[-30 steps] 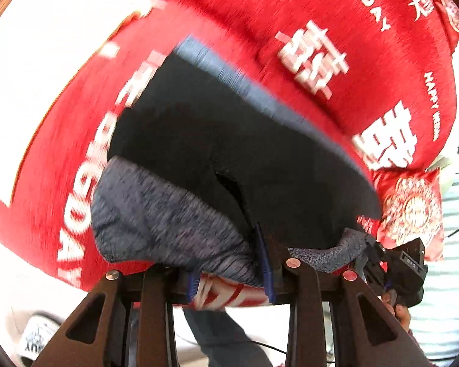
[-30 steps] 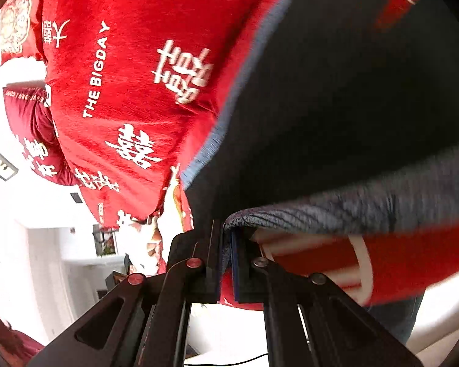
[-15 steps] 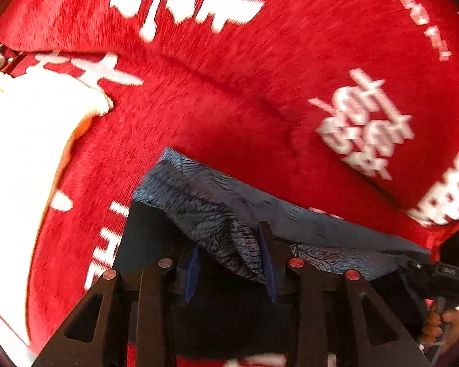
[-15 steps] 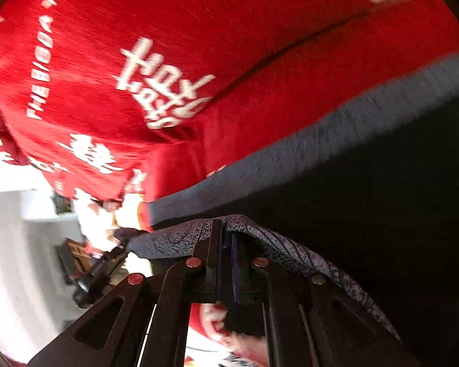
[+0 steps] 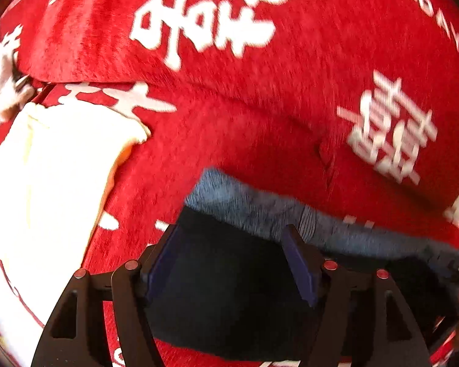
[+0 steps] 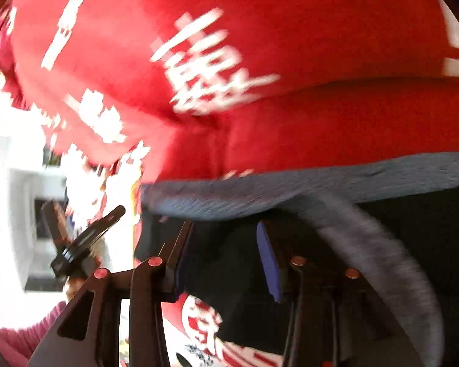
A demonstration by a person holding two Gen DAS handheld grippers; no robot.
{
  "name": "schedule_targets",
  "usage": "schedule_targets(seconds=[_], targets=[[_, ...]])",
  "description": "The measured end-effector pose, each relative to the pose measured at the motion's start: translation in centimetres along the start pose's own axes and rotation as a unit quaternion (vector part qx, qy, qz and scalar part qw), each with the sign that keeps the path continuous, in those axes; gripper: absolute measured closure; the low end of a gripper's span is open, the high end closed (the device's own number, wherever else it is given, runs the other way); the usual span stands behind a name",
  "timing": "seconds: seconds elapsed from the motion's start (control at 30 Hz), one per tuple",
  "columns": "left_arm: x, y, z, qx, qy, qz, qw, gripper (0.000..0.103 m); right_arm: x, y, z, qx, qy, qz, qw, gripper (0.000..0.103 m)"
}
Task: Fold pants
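Dark pants (image 5: 229, 290) with a grey band (image 5: 260, 211) along their far edge lie folded on a red bedspread (image 5: 260, 128). My left gripper (image 5: 231, 258) hovers over the pants near that band, its jaws opening; the blue pads (image 5: 298, 263) press on nothing, with only flat cloth beneath them. In the right wrist view the same grey band (image 6: 290, 189) runs across, and a loose grey fold (image 6: 388, 244) curves off to the right. My right gripper (image 6: 226, 253) is above the dark cloth, jaws opening, free of the fabric.
A white folded cloth (image 5: 46, 177) lies on the bedspread to the left. The left gripper (image 6: 85, 238) and a pink sleeve (image 6: 12, 339) show at the left of the right wrist view, with white furniture (image 6: 21, 214) behind.
Both grippers carried the pants' grey edge across to the far grey band, laying the fold down. Their jaws then parted and let the cloth go.
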State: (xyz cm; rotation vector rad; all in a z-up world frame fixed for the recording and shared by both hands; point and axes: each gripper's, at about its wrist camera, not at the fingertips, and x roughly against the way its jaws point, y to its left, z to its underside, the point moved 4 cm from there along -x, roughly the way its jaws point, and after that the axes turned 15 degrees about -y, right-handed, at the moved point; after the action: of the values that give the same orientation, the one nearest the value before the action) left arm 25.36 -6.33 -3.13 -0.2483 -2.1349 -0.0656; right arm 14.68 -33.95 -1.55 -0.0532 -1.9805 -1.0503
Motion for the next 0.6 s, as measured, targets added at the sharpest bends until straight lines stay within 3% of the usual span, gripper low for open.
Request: schedule_targets(seconds=[0.13,0.2,0.23,0.27,0.43,0.57,0.6], targets=[[-3.1,-2.0,2.4,-0.014,0.034,-0.014,0.9992,0.034,-5.2,1.6,1.3,0.063,0.051,0.018,0.997,0.057],[-4.5,-2.2,3.4,-0.013,0.036,-0.047,0.9982,0.032,-7.5,1.4,1.4,0.096,0.061,0.041,0.993,0.060],[-4.9,-2.3,3.5,-0.024,0.028,-0.068,0.9970,0.021,-8.2,1.0,1.2,0.109,0.061,0.051,0.991,0.060],[-5.4,-2.3,3.6,-0.034,0.027,-0.086,0.9953,0.016,-8.4,0.8,0.6,0.107,0.054,0.044,0.992,0.060],[-5.9,-1.3,2.8,-0.011,0.046,-0.087,0.9951,0.014,-6.0,-1.6,-2.7,0.050,-0.003,0.091,0.995,0.058],[-3.6,-2.2,2.2,-0.009,0.042,-0.062,0.9971,0.014,-1.9,-2.5,-3.3,0.003,-0.029,0.073,0.997,0.039],[-2.9,-3.2,2.5,-0.018,0.044,-0.052,0.9975,0.014,-0.7,-2.6,-3.0,-0.002,-0.033,0.068,0.997,0.039]])
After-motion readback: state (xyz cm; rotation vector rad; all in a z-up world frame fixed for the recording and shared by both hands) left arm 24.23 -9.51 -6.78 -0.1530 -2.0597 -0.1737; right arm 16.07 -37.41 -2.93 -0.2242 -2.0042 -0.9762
